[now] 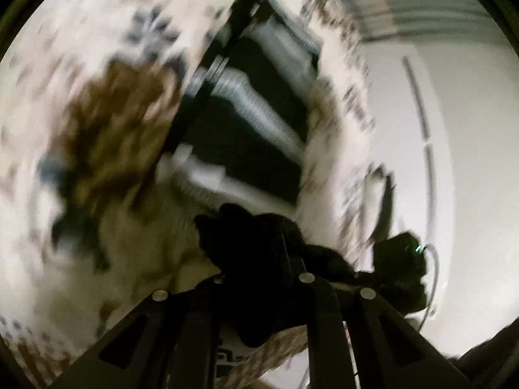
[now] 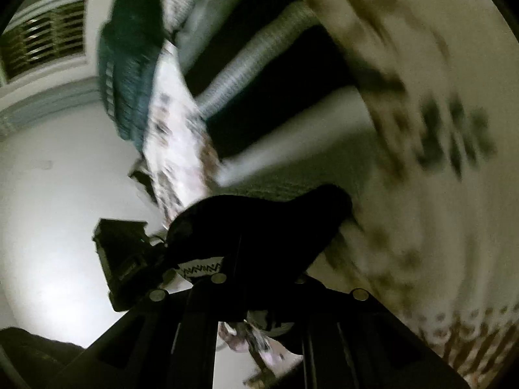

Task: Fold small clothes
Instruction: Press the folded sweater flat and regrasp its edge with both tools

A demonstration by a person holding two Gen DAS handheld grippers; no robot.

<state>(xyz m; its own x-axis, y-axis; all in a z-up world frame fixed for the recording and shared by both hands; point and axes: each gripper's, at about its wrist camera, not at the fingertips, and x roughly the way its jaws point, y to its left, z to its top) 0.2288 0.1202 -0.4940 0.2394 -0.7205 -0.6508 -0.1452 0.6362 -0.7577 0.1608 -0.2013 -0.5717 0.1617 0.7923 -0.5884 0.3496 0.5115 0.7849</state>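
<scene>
The left gripper [image 1: 285, 259] is closed on a bunched black garment [image 1: 256, 227], and the right gripper [image 2: 240, 259] is likewise clamped shut on the same dark cloth [image 2: 259, 223]. The garment hangs between the two, lifted above a patterned white and brown bedspread [image 1: 97, 129]. Beyond it lies a black-and-white striped cloth [image 1: 246, 103]. Both views are badly blurred.

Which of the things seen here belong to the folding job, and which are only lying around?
Job:
black garment
left gripper
right gripper

Lying about:
striped black-and-white textile
teal cloth
patterned cover underneath
</scene>
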